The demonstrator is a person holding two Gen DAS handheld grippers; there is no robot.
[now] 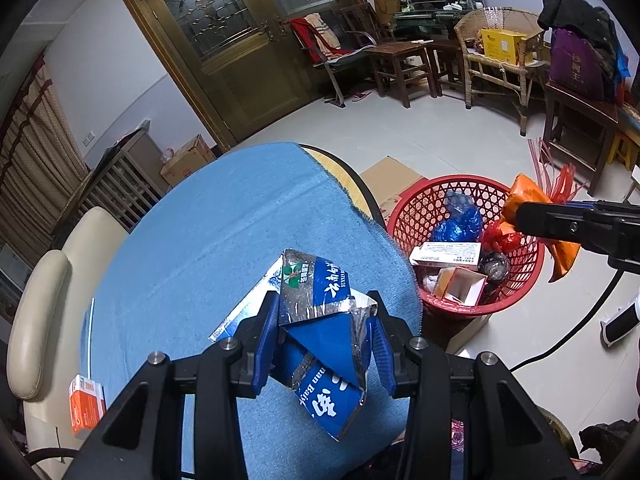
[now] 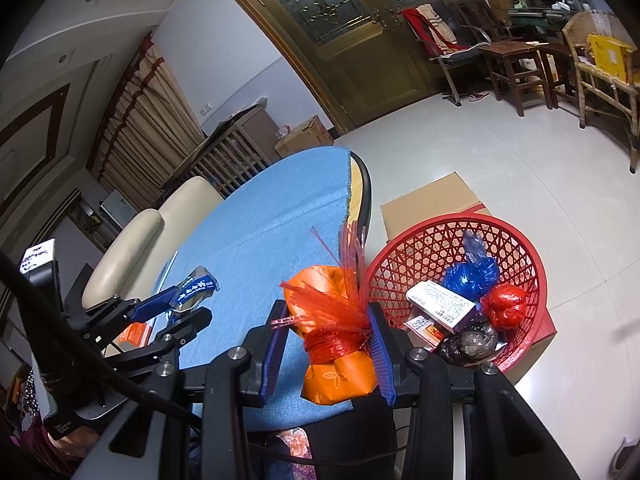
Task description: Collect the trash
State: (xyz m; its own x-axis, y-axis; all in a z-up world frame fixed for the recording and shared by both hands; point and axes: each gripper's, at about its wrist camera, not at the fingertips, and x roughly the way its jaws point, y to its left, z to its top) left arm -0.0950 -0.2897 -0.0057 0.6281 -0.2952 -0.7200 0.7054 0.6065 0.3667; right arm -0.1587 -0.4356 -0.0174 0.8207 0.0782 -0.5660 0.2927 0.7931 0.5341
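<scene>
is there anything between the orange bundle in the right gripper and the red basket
Nothing visible. The right hand-held gripper holds the orange bundle just beside the red basket, whose open top already holds a white box and bagged trash. Only the rim lies between.

Glossy foil-lined wrapper; matt blue cloth; seemingly plastic lattice basket.

Crumpled blue carton (foil-lined), orange bundle; red basket approx. half full.

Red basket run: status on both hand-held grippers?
Left hand-held gripper shut on blue carton, over table. Right hand-held gripper shut on orange bundle, beside red basket. Nothing blocking.
</scene>
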